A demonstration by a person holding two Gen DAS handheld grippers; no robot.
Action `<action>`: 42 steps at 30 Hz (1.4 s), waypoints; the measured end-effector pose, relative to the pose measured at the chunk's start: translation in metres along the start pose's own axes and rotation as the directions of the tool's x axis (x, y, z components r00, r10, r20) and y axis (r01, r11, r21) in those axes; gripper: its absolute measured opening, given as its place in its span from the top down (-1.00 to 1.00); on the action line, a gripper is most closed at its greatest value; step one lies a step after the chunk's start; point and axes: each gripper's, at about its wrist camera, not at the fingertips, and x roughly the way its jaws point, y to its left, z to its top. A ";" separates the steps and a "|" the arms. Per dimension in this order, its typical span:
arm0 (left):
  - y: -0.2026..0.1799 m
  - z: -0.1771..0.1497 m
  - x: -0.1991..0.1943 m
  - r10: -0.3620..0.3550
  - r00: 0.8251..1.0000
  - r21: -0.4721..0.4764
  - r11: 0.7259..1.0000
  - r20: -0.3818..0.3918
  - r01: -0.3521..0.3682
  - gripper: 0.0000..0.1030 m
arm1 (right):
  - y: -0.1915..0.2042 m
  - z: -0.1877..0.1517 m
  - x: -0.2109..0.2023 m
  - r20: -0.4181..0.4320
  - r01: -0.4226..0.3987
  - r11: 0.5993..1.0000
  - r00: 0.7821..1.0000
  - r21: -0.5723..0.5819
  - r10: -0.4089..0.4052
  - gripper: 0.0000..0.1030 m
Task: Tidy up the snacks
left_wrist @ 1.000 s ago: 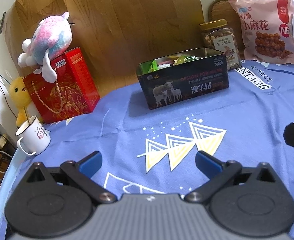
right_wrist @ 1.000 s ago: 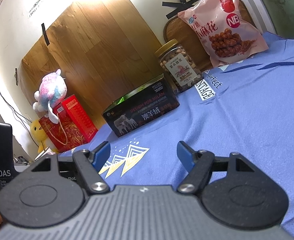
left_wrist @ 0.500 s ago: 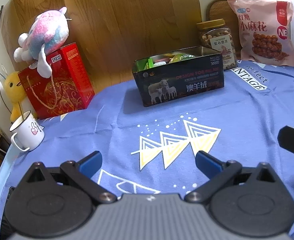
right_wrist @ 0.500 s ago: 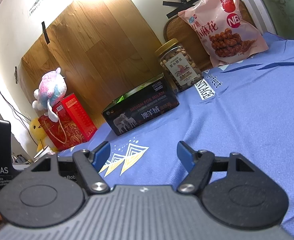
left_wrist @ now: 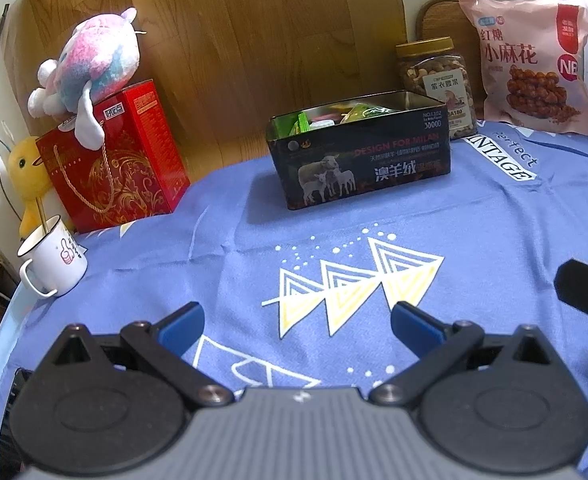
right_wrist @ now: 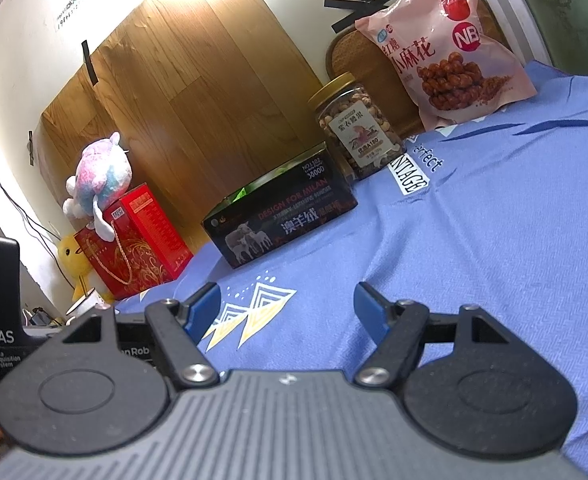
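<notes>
Nearest, low in each frame, the left gripper (left_wrist: 295, 326) and right gripper (right_wrist: 286, 306) hover over the blue printed cloth on the worktop (left_wrist: 473, 240), jaws spread and holding nothing, probably waiting between picks. Mid-frame, the black rectangular tin with sheep on its side (left_wrist: 359, 150) stands lidless, green and yellow packets showing inside, likely as the collecting box. Beyond it, upper right, the gold-lidded clear plastic jar of nuts (left_wrist: 433, 80) and pink bag of fried dough twists (left_wrist: 531, 64) lean near the wall, outside the tin.
</notes>
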 end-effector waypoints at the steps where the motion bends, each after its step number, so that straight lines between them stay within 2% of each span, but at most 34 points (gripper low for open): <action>1: 0.000 0.000 0.000 0.000 1.000 -0.002 1.000 0.001 0.000 -1.00 | 0.000 0.000 0.000 0.000 0.000 1.000 1.000 -0.001 0.000 -0.47; 26: 0.004 0.003 -0.006 0.025 0.999 -0.029 0.999 0.041 -0.023 -1.00 | 0.000 0.000 0.003 -0.006 -0.007 1.000 1.000 -0.011 0.007 -0.47; 42: 0.007 0.003 -0.005 0.018 0.999 -0.049 0.999 0.033 -0.017 -1.00 | 0.000 -0.001 0.003 -0.006 -0.006 1.000 1.000 -0.010 0.006 -0.47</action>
